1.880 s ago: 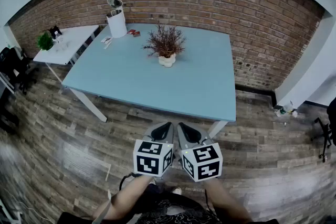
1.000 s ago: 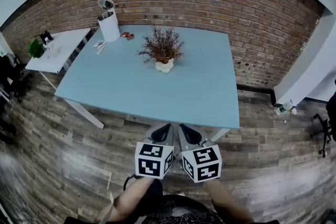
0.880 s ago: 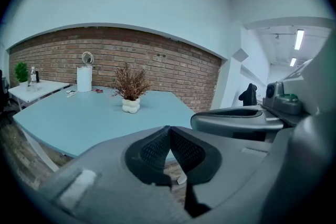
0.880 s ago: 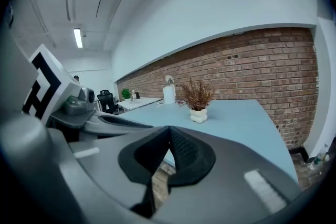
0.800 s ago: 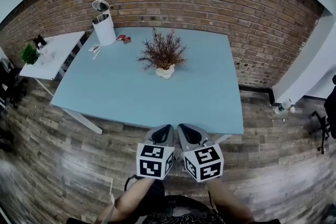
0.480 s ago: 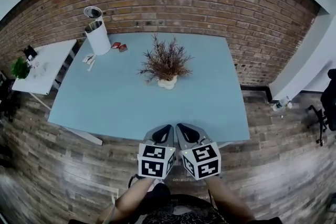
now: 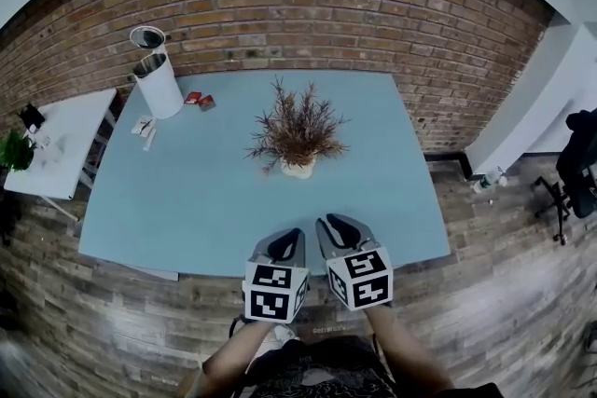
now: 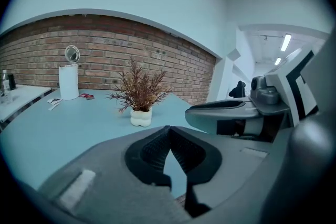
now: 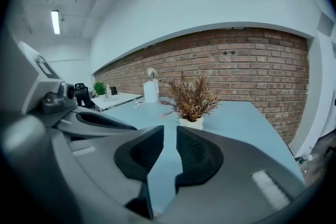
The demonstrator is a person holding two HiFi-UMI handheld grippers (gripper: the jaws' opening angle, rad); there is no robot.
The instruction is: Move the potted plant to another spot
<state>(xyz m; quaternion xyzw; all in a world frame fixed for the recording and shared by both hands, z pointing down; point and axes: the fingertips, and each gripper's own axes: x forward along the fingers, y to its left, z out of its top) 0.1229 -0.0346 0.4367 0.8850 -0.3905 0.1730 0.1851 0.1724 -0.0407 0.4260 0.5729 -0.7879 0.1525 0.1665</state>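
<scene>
The potted plant [image 7: 298,133], dry reddish-brown twigs in a small white pot [image 7: 298,168], stands upright near the middle of the light blue table [image 7: 177,200]. Both grippers hover side by side over the table's near edge, well short of the pot and pointing at it. My left gripper [image 7: 289,234] is shut and holds nothing; its tips meet [image 8: 168,127]. The jaws of my right gripper [image 7: 332,221] are opening, with a narrow gap [image 9: 169,129] and nothing between them. Ahead of the jaws the plant shows in both gripper views [image 8: 140,94] [image 9: 191,96].
A white cylindrical bin [image 7: 158,85] with a round mirror-like top stands at the table's far left corner, with small red items [image 7: 198,99] and papers [image 7: 144,127] beside it. A brick wall [image 7: 308,14] runs behind. A white side table [image 7: 56,149] stands at the left.
The person has walked up to the table: its near edge, earlier ahead of the grippers, now lies under them. The plant looks closer. The grippers stay side by side.
</scene>
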